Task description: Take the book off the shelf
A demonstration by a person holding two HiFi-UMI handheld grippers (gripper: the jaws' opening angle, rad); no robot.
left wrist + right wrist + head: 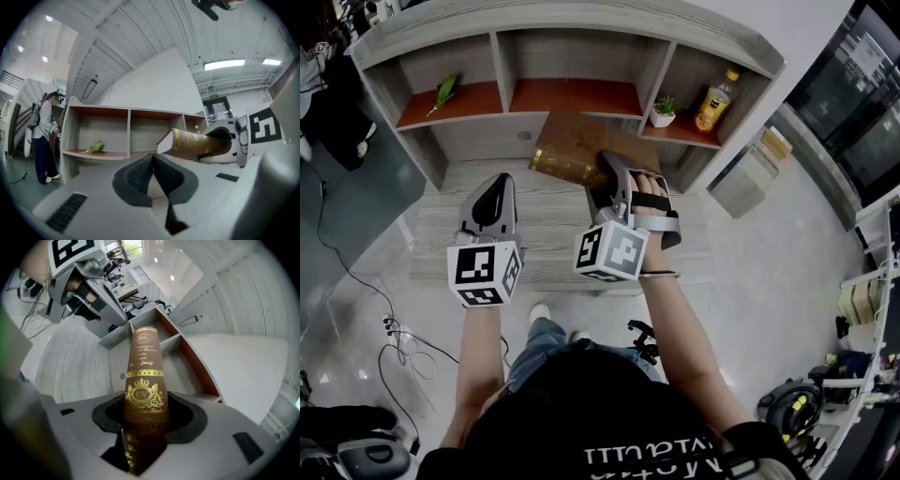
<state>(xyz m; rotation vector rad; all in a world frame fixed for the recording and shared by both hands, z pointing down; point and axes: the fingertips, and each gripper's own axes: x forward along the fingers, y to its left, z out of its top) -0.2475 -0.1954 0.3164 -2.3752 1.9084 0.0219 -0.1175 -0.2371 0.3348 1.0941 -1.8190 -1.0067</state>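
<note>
The book (572, 155), brown with gold lettering, sits just above the middle of the head view. It is in front of the shelf's (572, 23) middle compartment and over the back of the worktop (544, 220). The right hand-held gripper (611, 169) pinches it, and in the right gripper view both pads press on the sides of the gold-crested spine (143, 376), which runs up the centre of that frame away from the jaws. In the left gripper view the book (197, 143) shows right of centre, tilted, with its spine end pointing left and its pale page edges visible.

The left hand-held gripper (497, 183) hangs over the worktop at centre left of the head view, apart from the book. Its own view shows the dark pads (140, 176) pressed together with nothing between them.

On the shelf, a green leaf (445, 92) lies in the compartment at upper left. A small potted plant (664, 111) and a bottle (715, 98) of yellow drink stand in the one at upper right. A person (44, 136) stands at the far left of the left gripper view, beside the shelf.
</note>
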